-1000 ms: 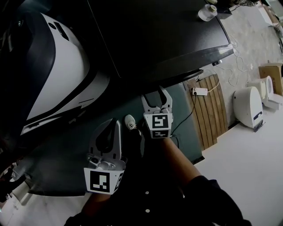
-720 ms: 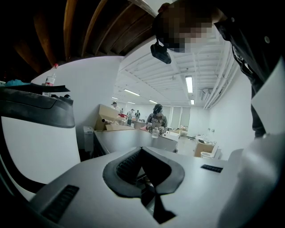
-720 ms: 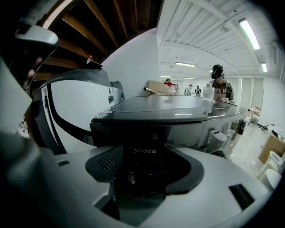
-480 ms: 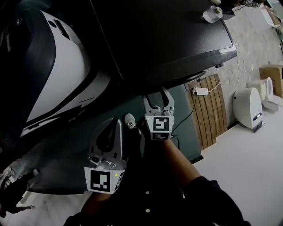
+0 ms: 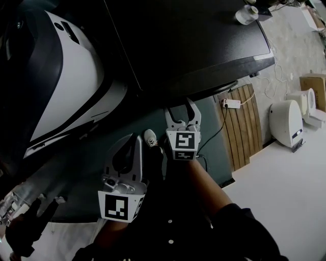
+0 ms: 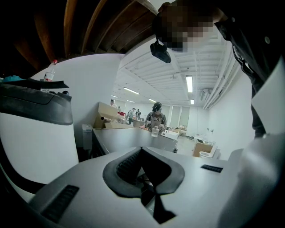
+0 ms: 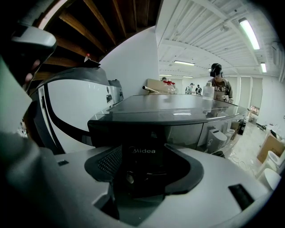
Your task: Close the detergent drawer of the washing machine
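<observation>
The dark washing machine (image 5: 193, 41) fills the upper middle of the head view. My right gripper (image 5: 178, 107) sits at its front edge, under the lid's overhang. In the right gripper view the dark front panel with Midea lettering (image 7: 143, 151) stands right ahead of my right gripper (image 7: 144, 167). Its jaws are open and have just been opening; the pads press on nothing. I cannot tell whether that panel is flush. My left gripper (image 5: 134, 138) hangs lower left, away from the machine, fingertips together, holding nothing. In the left gripper view my left gripper (image 6: 142, 150) points into the room.
A large white and black appliance (image 5: 71, 81) stands to the left. A small white bottle (image 5: 246, 14) sits on the machine's top. Right of the machine lie a wooden pallet (image 5: 244, 127), a power strip (image 5: 231, 104) and a white unit (image 5: 286, 122). A dark gloved hand (image 5: 28, 227) shows at lower left.
Both grippers stay almost where they were. The dark gloved hand at the lower left edge has come further into the picture.
</observation>
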A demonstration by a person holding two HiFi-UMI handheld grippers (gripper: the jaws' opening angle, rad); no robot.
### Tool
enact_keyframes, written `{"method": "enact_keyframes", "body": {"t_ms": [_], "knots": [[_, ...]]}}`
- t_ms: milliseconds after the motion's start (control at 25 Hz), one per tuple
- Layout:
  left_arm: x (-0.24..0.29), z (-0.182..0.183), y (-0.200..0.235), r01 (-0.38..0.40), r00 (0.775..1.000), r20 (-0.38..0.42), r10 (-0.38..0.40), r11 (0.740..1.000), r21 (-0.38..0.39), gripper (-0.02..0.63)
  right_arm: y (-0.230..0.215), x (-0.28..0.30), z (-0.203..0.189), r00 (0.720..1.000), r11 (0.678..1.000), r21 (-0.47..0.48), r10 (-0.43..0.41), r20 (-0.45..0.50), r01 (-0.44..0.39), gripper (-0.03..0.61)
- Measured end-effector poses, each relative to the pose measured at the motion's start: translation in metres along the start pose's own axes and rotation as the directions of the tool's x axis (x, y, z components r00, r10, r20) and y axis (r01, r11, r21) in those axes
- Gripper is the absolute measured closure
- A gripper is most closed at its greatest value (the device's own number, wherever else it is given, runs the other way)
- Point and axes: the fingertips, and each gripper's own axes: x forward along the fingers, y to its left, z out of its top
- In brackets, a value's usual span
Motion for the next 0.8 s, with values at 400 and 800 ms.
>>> {"method": "enact_keyframes", "body": {"t_ms": [400,800], "knots": [[-0.003,0.009,0.002,-0.024,1.000,0.014,0.024,1.000,0.012,0.600,-0.004,-0.002,-0.003,1.000,1.000,-0.018,0.013,0.001,-0.013,0.332],[-0.003,0.038,0.002,-0.033,0.997,0.072,0.030,0.998,0.046,0.600,-0.042,-0.059,0.036,0.992,0.993,-0.090,0.088,0.087,-0.080,0.526]]}}
